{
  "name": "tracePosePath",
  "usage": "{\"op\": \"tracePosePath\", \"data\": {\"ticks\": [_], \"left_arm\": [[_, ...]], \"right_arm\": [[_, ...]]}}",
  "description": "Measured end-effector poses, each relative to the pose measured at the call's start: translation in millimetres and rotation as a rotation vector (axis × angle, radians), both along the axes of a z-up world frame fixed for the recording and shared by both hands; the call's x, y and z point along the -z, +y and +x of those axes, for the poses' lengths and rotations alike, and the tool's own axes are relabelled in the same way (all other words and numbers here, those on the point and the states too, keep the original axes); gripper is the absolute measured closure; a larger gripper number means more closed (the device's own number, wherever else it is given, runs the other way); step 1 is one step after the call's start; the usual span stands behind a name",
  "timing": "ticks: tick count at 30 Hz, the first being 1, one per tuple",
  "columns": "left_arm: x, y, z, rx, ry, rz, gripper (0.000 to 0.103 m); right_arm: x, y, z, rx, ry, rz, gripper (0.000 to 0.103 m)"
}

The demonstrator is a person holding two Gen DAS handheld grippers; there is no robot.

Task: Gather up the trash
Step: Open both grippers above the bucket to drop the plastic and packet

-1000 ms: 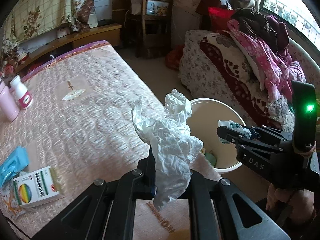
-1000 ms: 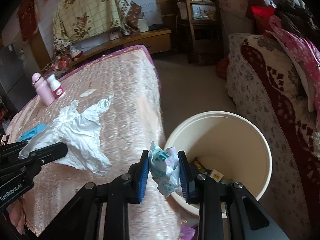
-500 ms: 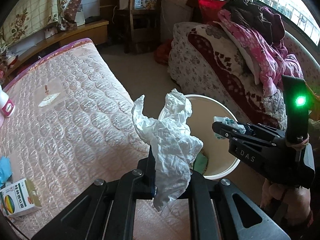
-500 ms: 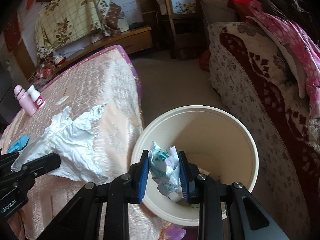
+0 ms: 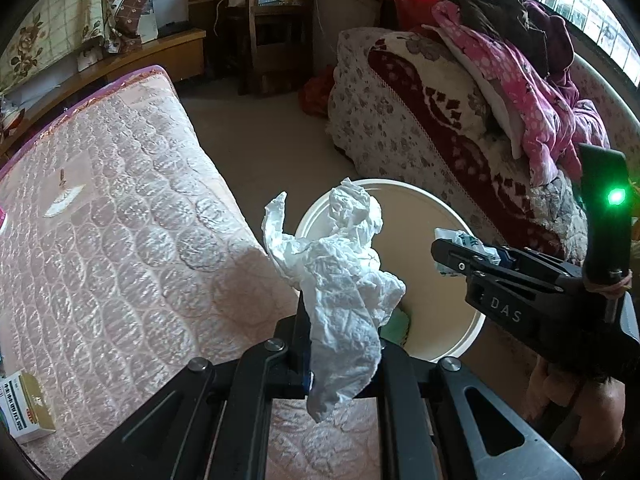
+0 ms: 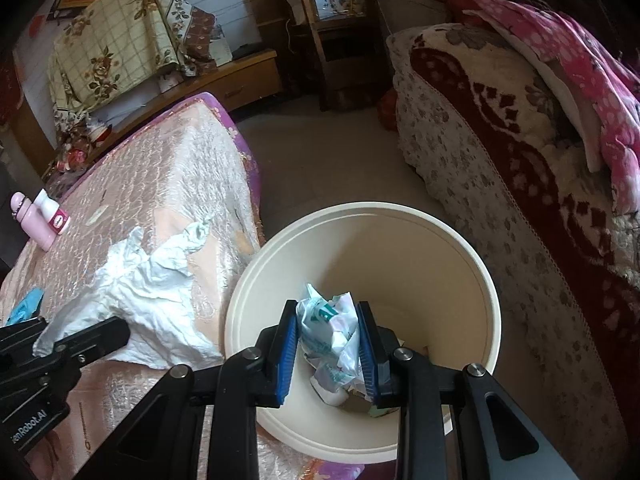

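Small box with printed label, text too small to read, on pink quilted mattress. Left gripper, "enRobot.AI" on body, clamped tight on crumpled white tissue near mattress corner. Cream bin on beige floor. Right gripper, marked "DAS", pinching printed wrapper over bin mouth. Patterned sofa at right.

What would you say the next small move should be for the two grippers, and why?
Probably open the right gripper first. Its jaws are shut on a crumpled wrapper that hangs over the mouth of the bin, so the wrapper should fall inside. The left gripper, shut on a crumpled tissue, looks nearer the bin's rim beside the mattress and may need to go a little further over.
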State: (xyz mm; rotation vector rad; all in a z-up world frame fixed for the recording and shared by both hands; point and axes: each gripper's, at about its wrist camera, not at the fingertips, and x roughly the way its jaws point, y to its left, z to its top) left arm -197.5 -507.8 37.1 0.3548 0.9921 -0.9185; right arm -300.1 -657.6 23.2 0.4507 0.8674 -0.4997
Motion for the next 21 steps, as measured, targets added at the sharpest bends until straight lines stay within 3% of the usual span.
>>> {"op": "tracePosePath", "data": {"ticks": [14, 15, 16, 17, 21], "left_arm": [[13.6, -21.4, 1.2, 0.020, 0.030, 0.001, 0.092], [13.9, -22.0, 1.5, 0.017, 0.033, -0.001, 0.092], [14.4, -22.6, 1.9, 0.016, 0.039, -0.003, 0.092], [15.0, -23.3, 1.9, 0.016, 0.043, -0.002, 0.092], [16.3, -27.0, 0.8, 0.019, 0.056, 0.006, 0.080]], "right_arm": [[6.0, -20.1, -9.4, 0.070, -0.010, 0.019, 0.068], [6.7, -21.7, -10.3, 0.078, -0.011, 0.025, 0.061], [7.8, -24.3, -11.2, 0.087, -0.011, 0.032, 0.040], [8.6, -26.3, -12.4, 0.098, -0.012, 0.037, 0.032], [5.9, -31.3, -17.0, 0.125, -0.037, 0.046, 0.030]]}}
